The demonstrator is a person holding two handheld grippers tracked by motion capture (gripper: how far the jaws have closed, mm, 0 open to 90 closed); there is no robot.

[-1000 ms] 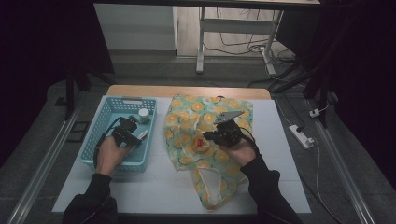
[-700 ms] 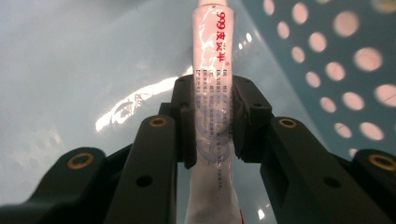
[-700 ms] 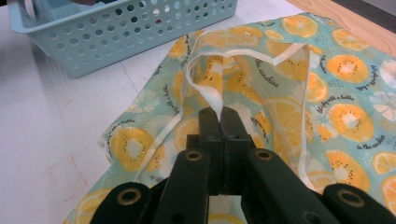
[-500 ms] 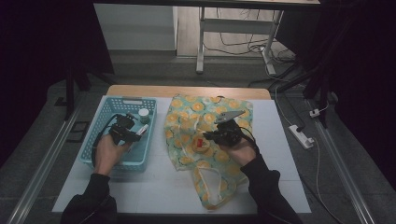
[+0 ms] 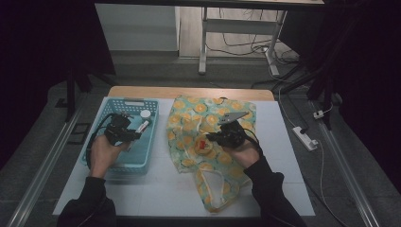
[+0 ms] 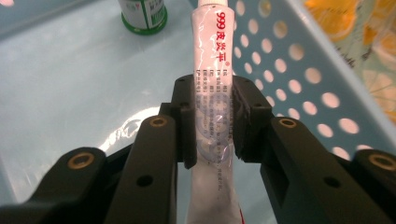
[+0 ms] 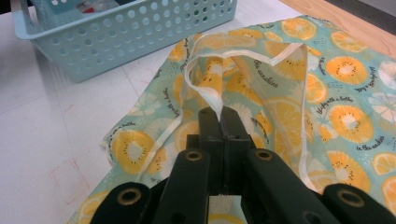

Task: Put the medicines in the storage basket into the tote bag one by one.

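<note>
Risk: tube slipping from left gripper fingers clamped mid-body above basket | right gripper clenched on bag rim, mouth could sag shut on bench

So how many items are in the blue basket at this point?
2: a white tube clamped in the left gripper just above the basket floor, and a green-capped bottle beyond it. More may be hidden.

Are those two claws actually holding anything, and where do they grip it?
Yes. The left claw grips an ointment tube around its middle, over the blue basket. The right claw pinches the bag's white rim.
</note>
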